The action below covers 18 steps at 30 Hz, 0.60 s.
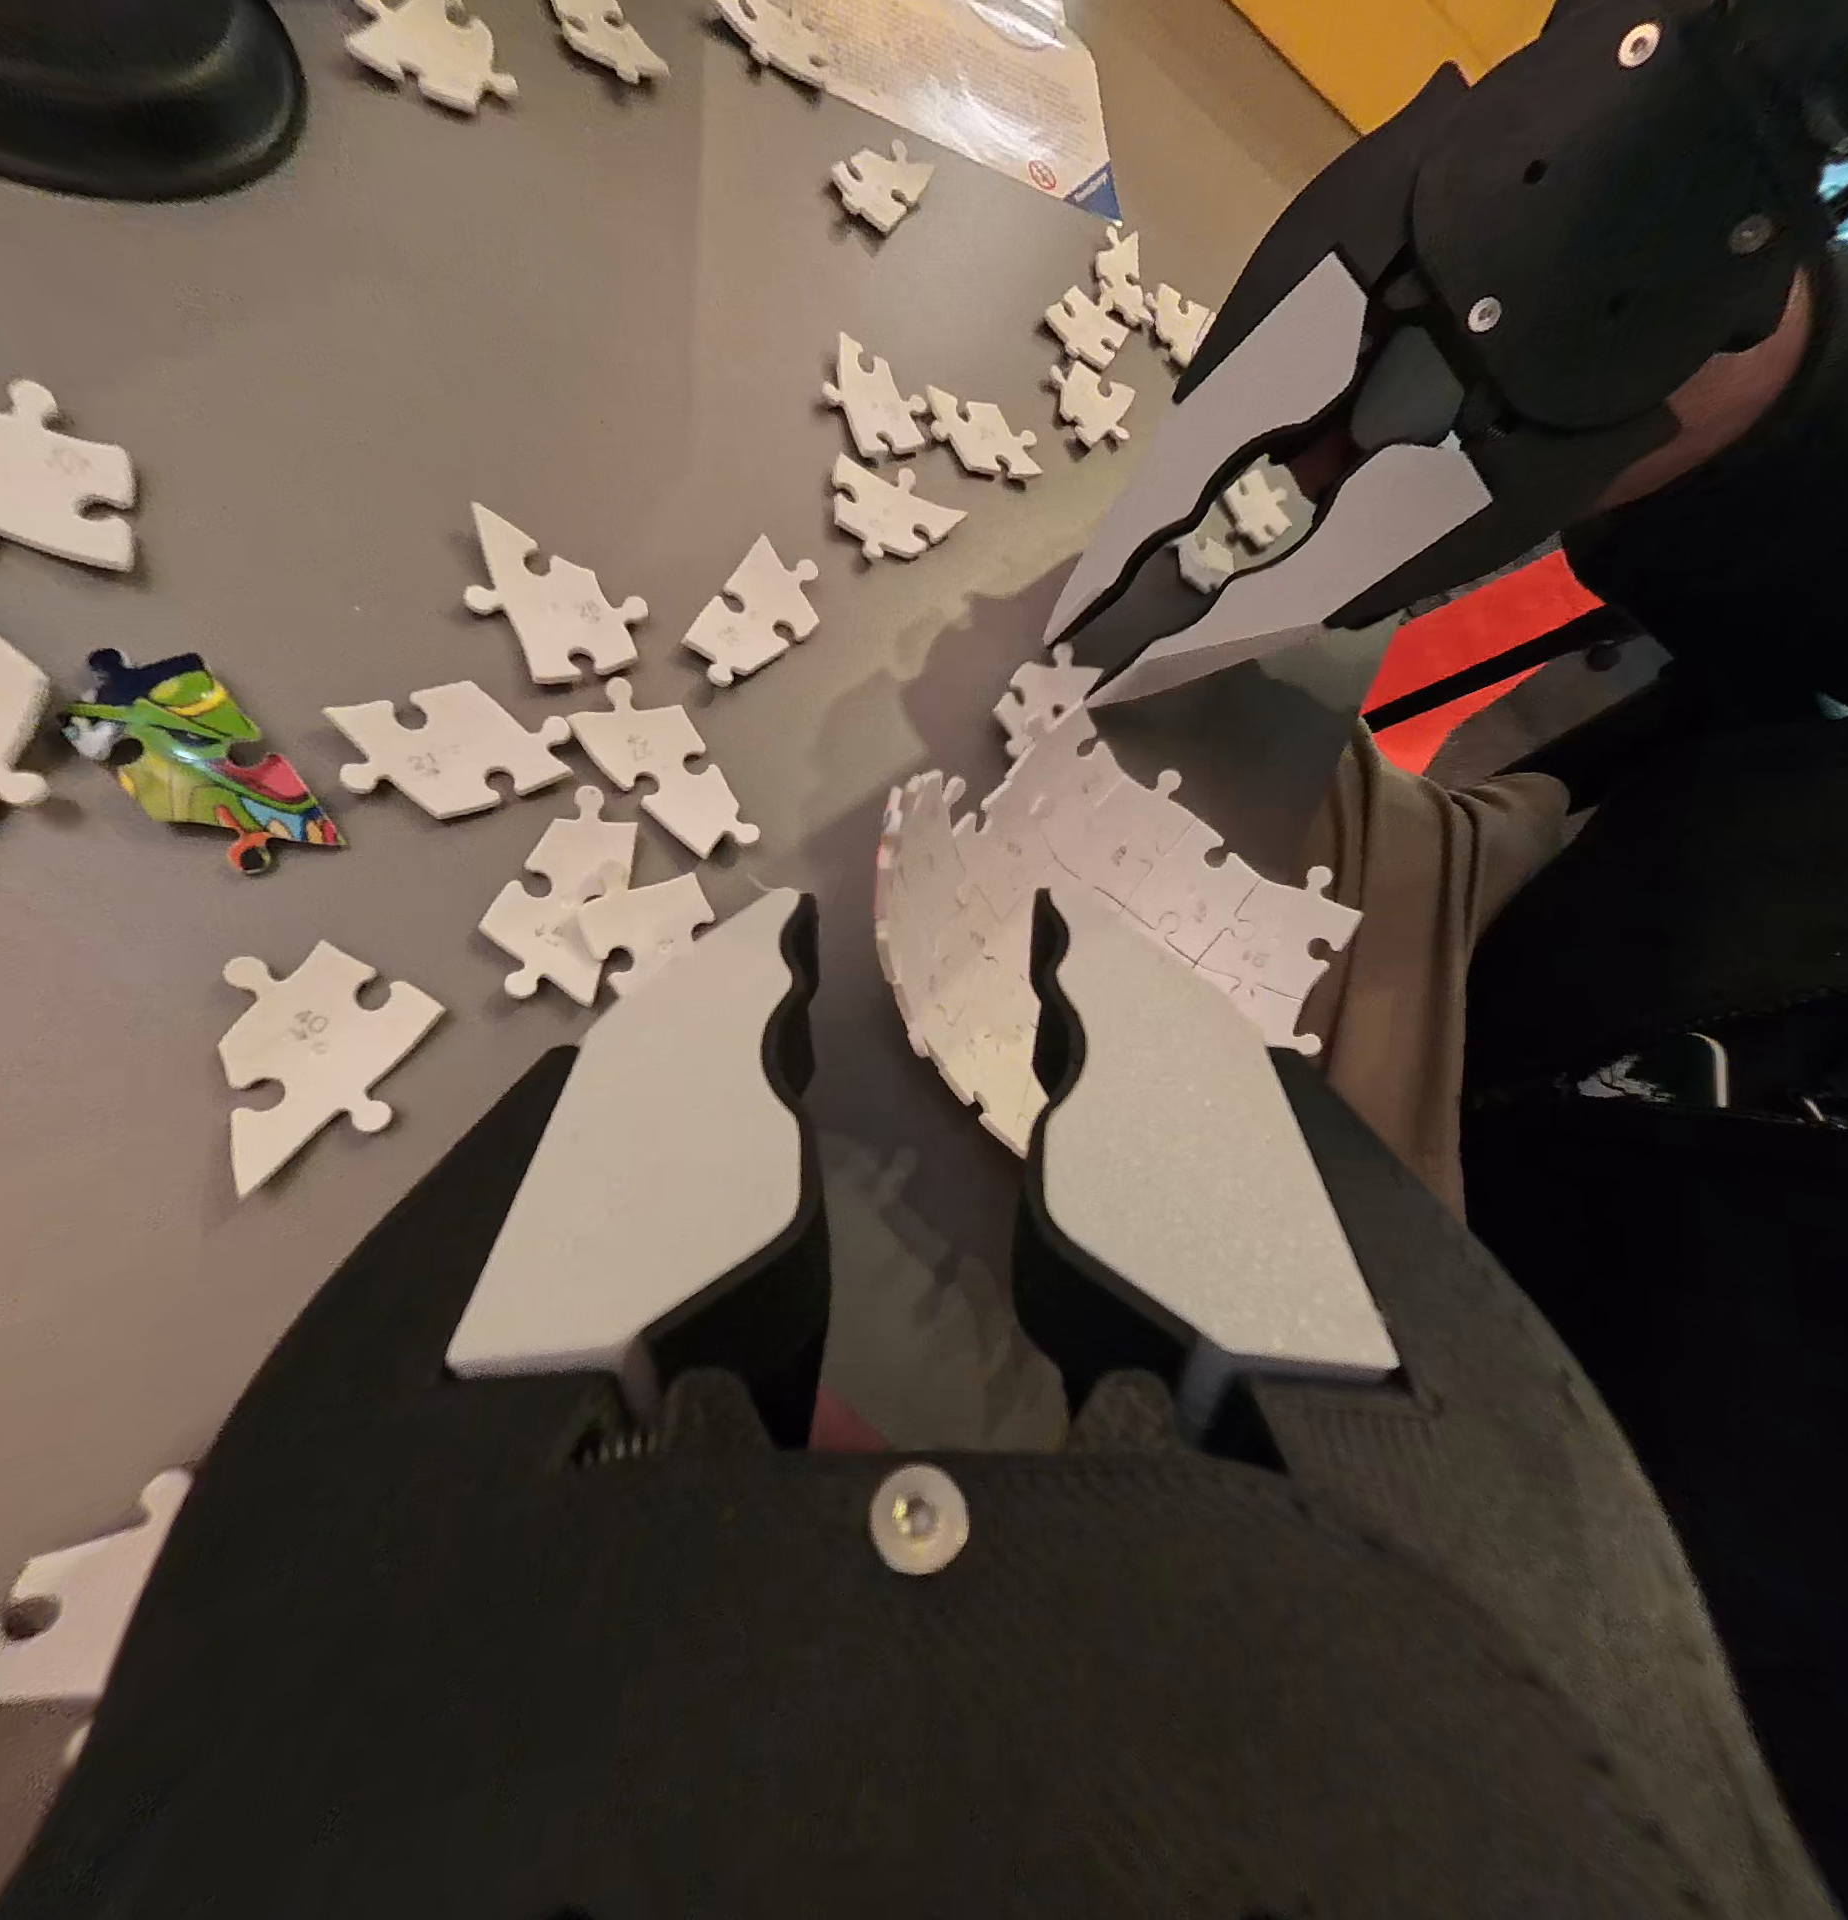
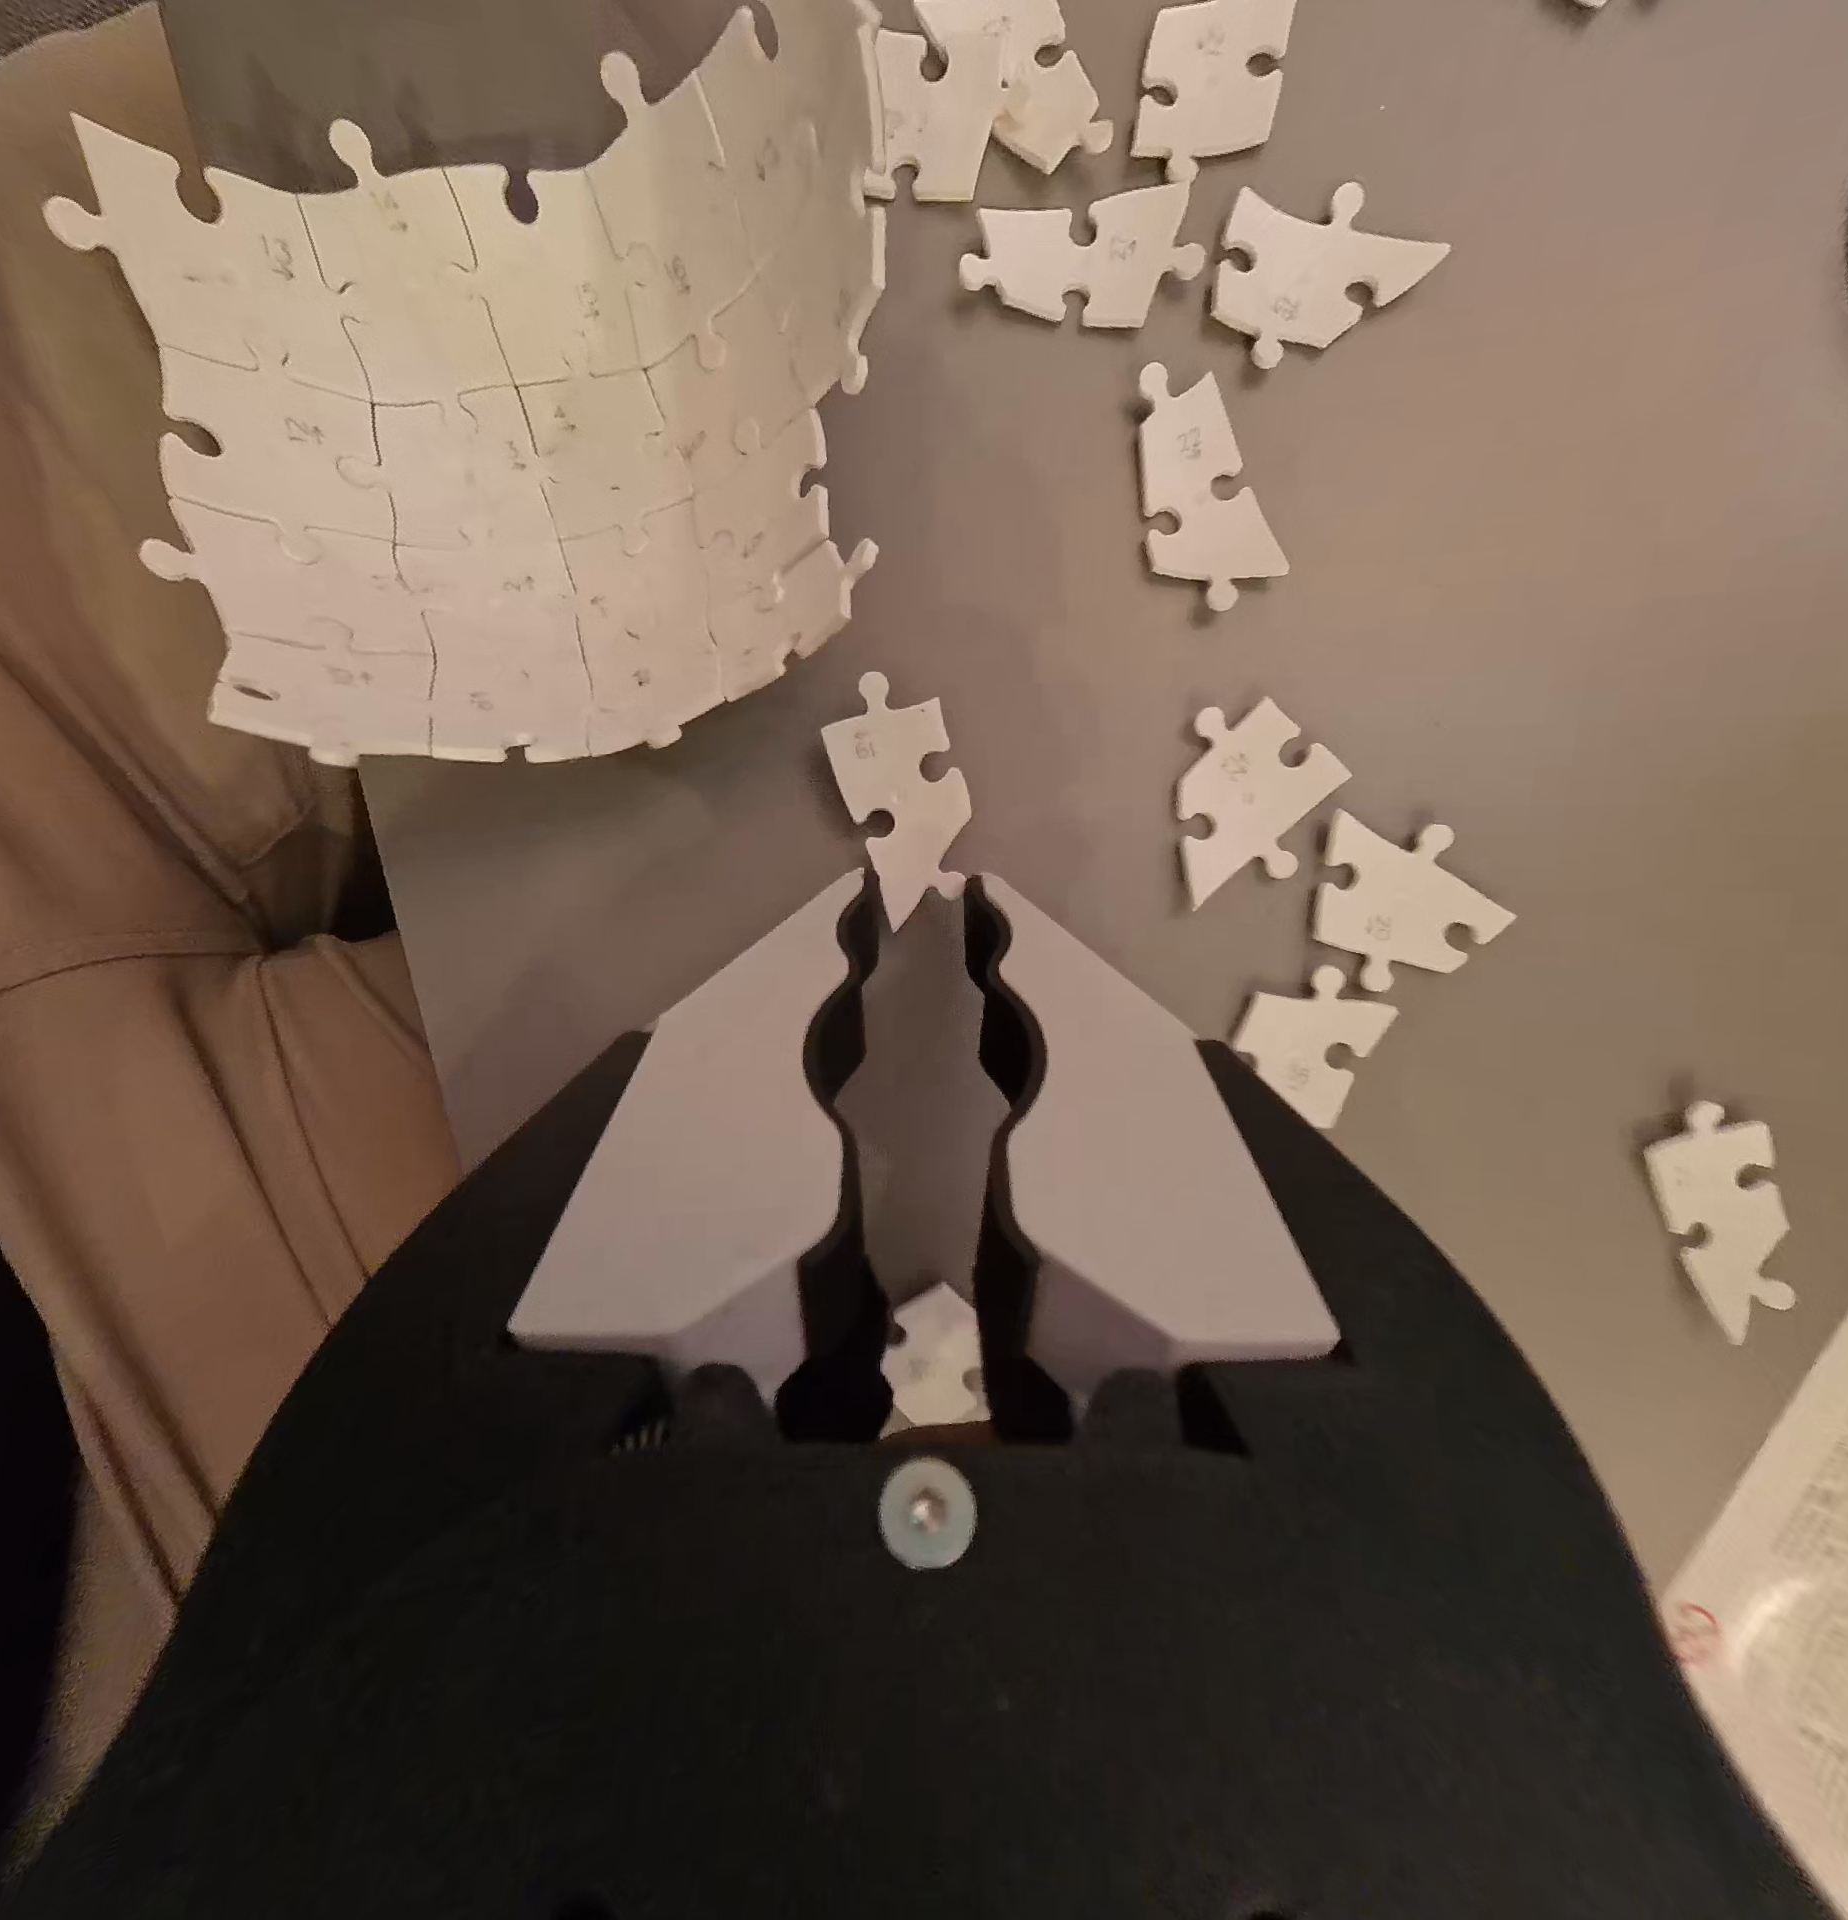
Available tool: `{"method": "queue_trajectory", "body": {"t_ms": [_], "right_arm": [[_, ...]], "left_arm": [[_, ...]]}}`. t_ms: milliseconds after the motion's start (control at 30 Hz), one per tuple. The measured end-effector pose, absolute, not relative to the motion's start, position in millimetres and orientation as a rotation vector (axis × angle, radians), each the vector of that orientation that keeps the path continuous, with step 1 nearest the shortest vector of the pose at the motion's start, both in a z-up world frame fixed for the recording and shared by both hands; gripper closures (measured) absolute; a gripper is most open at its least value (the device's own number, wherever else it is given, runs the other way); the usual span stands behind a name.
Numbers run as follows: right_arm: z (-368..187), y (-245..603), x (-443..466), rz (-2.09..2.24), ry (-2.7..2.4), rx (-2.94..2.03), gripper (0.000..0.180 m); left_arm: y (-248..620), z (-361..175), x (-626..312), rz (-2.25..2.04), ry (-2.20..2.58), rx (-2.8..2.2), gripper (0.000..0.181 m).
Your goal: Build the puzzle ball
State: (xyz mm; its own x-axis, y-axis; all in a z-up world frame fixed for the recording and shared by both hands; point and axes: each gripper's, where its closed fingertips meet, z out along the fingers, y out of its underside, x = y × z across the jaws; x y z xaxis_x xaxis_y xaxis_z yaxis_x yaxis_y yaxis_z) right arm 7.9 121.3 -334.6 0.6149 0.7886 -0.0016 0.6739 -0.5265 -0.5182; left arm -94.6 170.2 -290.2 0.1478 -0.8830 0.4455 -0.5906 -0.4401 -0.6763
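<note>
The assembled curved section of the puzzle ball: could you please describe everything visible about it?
The assembled section is a curved shell of interlocked white pieces, several rows deep, its blank numbered backs facing the right wrist camera. It looks like stiff plastic. Tabs and notches line its open edges. It sits at the grey table's edge, beside tan fabric. Neither tool clearly grips it.

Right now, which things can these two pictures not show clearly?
- Left wrist view: the assembled shell's near edge is hidden behind the left gripper's finger.
- Right wrist view: whether the right gripper touches the loose piece; the tip lies between its fingertips.
- Sheet: cut by the edge.
</note>
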Motion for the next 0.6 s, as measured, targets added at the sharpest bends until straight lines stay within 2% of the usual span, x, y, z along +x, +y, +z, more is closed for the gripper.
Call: {"method": "queue_trajectory", "body": {"t_ms": [133,400,600], "right_arm": [[-312,128,20,0.238,-1.204,-2.302,0.165],[-222,139,-5,-0.042,-1.592,-1.844,0.166],[-211,138,-17,-0.294,-1.786,-1.611,0.166]], "left_arm": [[180,-268,-96,-1.090,1.406,-2.026,0.141],[158,-221,-53,-1.105,1.529,-1.863,0.150],[139,-217,-36,-1.340,1.501,-1.875,0.155]]}}
